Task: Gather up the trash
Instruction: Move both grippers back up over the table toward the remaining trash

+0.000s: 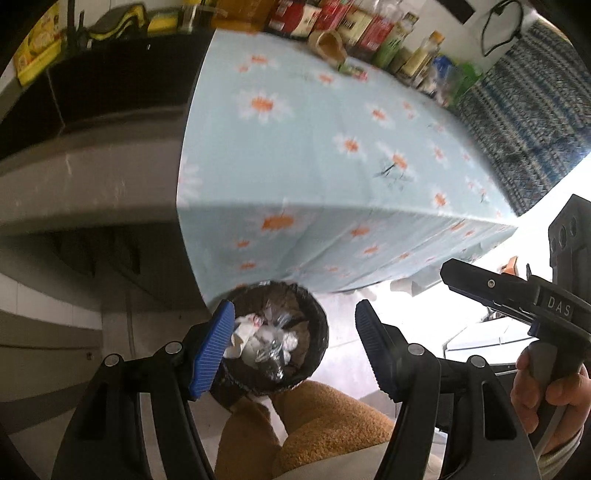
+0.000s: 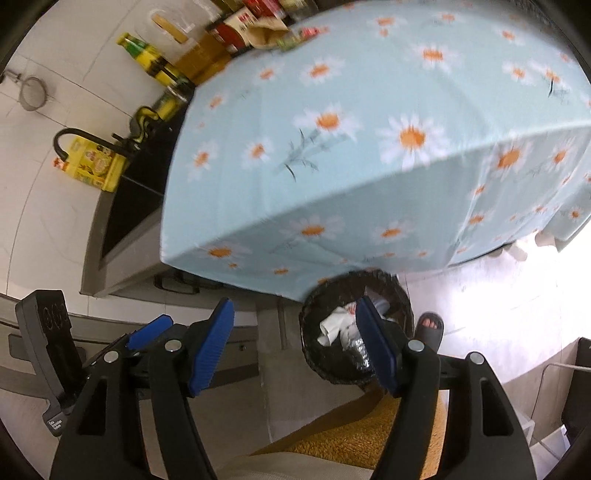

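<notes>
Trash (image 1: 258, 339), crumpled white paper & clear plastic, sits in a black-lined bin (image 1: 317, 325) on the floor, below and just ahead of the left hand-held gripper (image 1: 295, 347). Its jaws stand apart w/ nothing between the blue pads; the left pad hides part of the bin's rim. Right hand-held gripper (image 2: 295, 343) likewise released, empty; its right pad covers part of the same bin (image 2: 402, 299). Beyond the bin a counter (image 1: 332, 166) under a daisy cloth, blurred. Bottles and boxes (image 1: 351, 22) along its far edge, labels unreadable. Below the grippers, tan fuzzy fabric (image 1: 325, 424), cut off by the frame. A sandalled foot (image 2: 430, 328) shows right of the bin.
</notes>
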Motion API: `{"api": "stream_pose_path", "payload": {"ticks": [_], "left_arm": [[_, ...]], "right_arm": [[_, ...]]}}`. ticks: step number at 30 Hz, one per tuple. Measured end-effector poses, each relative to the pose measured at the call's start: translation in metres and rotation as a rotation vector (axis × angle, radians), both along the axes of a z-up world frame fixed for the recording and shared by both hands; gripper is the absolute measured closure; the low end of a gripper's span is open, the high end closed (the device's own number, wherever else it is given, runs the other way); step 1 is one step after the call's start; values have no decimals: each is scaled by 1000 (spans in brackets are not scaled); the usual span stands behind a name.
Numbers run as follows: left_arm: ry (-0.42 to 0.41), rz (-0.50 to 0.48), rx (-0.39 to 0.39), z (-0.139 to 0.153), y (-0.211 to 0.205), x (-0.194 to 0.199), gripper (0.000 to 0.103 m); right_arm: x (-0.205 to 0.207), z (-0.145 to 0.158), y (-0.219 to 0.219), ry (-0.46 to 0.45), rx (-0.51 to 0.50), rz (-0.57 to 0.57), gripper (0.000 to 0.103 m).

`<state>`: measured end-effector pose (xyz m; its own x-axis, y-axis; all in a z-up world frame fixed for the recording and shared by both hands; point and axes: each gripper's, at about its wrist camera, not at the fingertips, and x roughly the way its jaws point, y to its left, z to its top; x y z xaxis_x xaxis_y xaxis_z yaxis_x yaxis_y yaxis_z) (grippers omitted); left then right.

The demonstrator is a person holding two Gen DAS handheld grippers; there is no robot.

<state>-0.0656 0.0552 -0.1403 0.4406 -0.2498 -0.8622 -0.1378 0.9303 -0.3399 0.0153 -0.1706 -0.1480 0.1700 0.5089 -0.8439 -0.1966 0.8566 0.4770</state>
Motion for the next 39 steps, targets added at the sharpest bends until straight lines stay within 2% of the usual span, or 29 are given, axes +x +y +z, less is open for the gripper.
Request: {"api": "stream_pose_path", "payload": {"ticks": [8, 18, 22, 30, 39], "left_arm": [[-132, -18, 28, 51, -2, 6, 37], [-214, 36, 57, 88, 7, 31, 37], [-216, 71, 68, 91, 9, 48, 37], [-195, 192, 99, 90, 7, 97, 37], [-134, 313, 140, 82, -3, 149, 37]], "right_arm": [[11, 62, -4, -145, 20, -15, 32], [55, 105, -6, -239, 27, 0, 32], [84, 115, -6, -274, 23, 31, 22], [171, 119, 10, -291, 44, 155, 19], [265, 98, 25, -238, 107, 262, 15]]}}
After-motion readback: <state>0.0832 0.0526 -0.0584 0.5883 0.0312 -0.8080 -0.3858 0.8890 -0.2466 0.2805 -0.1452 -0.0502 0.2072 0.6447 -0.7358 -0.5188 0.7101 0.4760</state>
